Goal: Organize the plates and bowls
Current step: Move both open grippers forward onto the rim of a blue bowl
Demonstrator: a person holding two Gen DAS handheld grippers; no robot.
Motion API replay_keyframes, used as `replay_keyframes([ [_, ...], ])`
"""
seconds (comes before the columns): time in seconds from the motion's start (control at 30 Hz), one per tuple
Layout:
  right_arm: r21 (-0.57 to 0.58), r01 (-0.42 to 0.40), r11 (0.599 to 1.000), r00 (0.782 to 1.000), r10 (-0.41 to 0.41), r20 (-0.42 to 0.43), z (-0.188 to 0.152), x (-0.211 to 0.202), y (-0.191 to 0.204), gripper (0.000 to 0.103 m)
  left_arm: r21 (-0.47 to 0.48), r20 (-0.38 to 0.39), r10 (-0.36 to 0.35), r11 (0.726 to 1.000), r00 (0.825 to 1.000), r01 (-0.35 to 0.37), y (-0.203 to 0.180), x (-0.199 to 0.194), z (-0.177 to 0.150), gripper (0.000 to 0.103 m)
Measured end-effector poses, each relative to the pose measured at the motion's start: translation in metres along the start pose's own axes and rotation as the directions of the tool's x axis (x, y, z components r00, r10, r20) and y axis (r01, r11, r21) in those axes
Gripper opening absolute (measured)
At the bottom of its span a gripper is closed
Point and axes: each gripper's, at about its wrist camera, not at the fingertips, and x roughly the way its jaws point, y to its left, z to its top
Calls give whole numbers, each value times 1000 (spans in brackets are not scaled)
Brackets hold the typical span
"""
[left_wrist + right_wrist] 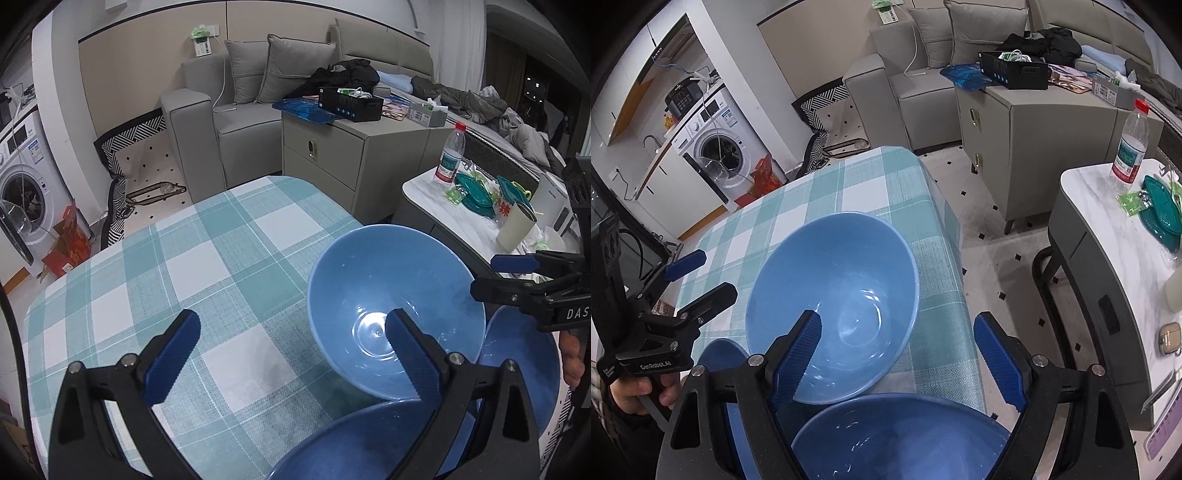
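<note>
Since both the left gripper (291,354) and right gripper (897,354) hover with jaws apart, gripping nothing, the person should pinch the far bowl (834,291), mid-table (147,266), by its rim and nest it into the near bowl (901,435)

- Left gripper (291,354) is showing black angular arms, ribbed blue pads, silver screws.
- Right gripper (897,354) is wearing matching colours; white "GenRobot.AI" lettering is marking the left one's body.
</note>
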Motion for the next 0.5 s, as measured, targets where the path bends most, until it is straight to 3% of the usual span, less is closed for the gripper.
replay_keyframes([
  [0.5, -21, -4, 1000, 998, 3, -59, -3, 22, 1, 79, 5, -66, -19, 1000, 998, 19, -4, 19, -5, 79],
])
